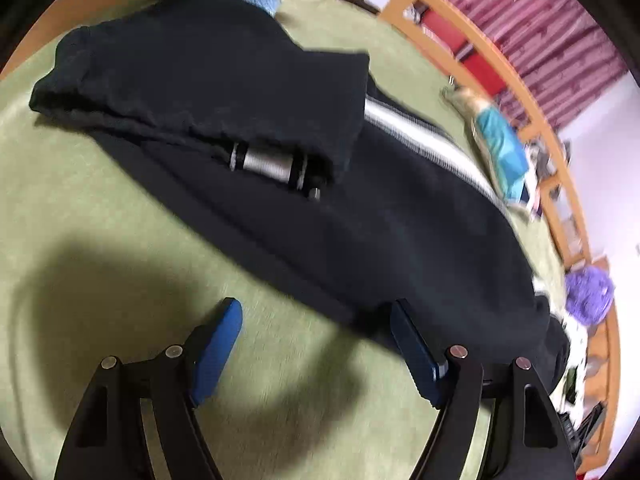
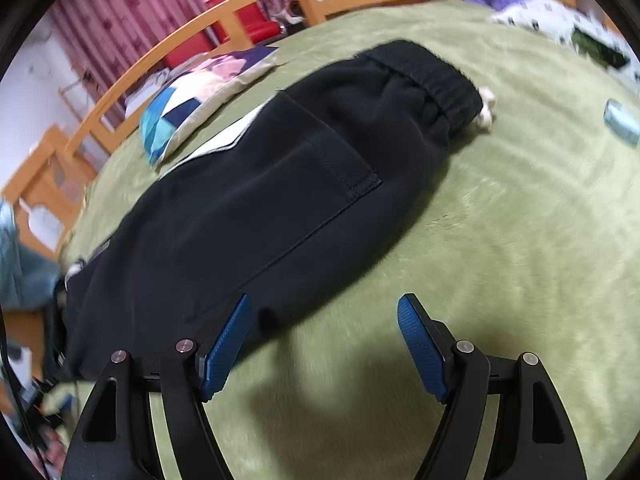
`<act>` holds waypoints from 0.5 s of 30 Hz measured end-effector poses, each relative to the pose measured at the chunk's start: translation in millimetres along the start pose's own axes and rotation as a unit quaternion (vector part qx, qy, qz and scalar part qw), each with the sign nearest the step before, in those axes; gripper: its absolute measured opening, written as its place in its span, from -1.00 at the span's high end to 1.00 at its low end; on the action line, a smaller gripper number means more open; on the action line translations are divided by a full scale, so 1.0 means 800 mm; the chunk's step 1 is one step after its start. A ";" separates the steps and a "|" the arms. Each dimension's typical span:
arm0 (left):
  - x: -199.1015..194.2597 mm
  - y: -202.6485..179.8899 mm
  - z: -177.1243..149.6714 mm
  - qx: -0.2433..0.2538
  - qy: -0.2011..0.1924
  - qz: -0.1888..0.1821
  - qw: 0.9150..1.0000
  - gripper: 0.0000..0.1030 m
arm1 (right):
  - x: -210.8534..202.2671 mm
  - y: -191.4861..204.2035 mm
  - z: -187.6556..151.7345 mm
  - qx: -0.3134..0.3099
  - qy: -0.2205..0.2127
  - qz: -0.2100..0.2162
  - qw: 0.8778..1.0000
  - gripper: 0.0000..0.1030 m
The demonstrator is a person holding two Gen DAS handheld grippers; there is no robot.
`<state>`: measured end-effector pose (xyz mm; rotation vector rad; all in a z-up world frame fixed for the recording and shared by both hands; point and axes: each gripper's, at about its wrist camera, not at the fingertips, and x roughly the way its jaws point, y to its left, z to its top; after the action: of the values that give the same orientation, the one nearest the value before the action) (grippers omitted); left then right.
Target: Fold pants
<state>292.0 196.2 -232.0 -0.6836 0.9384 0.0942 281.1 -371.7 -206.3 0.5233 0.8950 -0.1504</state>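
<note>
- Green plush blanket (image 2: 500,220) covering the whole bed surface; wooden rail (image 2: 168,52) running along its far edge, pink striped curtain (image 2: 132,4) behind that rail.
- Black pants (image 2: 248,208) lying flat mid-blanket, long axis roughly parallel to the far rail. Ribbed elastic waistband (image 2: 432,76) at one end with a pale drawstring tip showing beside it; stitched back pocket just below the waistband.
- Left wrist view: the same pants (image 1: 400,232) with leg ends folded back over the body as a top layer (image 1: 208,80); white side stripe (image 1: 424,136) exposed toward the rail side; grey and black striped patch visible under the folded layer's edge.
- Patchwork cushion (image 2: 200,96) between pants and far rail, close to the stripe side, contact not clear.
- Purple fuzzy item (image 1: 588,296) near the rail corner, well apart from the pants.
- Small light blue object (image 2: 622,122) on the blanket past the waistband, apart from it.
- Left gripper (image 1: 312,320): jaws apart, nothing clamped; one blue pad at the pants' near edge, the other over bare blanket.
- Right gripper (image 2: 324,316): jaws apart, nothing clamped; one pad over the near hem of the pants, the other over blanket.
- Both views motion-blurred.
</note>
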 end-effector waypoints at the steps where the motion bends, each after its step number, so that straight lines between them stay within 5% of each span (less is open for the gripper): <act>1: 0.004 0.000 0.002 -0.001 -0.005 -0.003 1.000 -0.52 | 0.010 -0.002 0.003 0.012 0.002 0.005 1.000 -0.45; 8: 0.034 -0.009 0.044 -0.036 -0.018 -0.004 0.999 -0.46 | 0.060 0.016 0.038 0.051 -0.037 0.005 0.998 -0.62; 10: 0.036 -0.007 0.048 -0.042 -0.018 0.009 0.999 -0.18 | 0.072 0.025 0.051 0.055 -0.040 0.000 0.998 -0.56; 12: 0.040 -0.010 0.048 -0.034 -0.014 0.041 0.998 0.34 | 0.078 0.027 0.059 0.058 -0.046 -0.009 0.997 0.03; 13: 0.041 -0.013 0.049 -0.024 -0.008 0.041 0.999 0.42 | 0.079 0.026 0.062 0.057 -0.045 -0.012 0.997 0.51; 15: 0.029 -0.012 0.046 -0.021 -0.010 0.030 0.999 0.71 | 0.069 0.019 0.065 0.064 -0.053 0.012 0.996 0.71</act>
<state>335.3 205.0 -230.4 -0.6920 0.9409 0.1739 357.3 -378.9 -216.9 0.6383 0.7779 -0.2135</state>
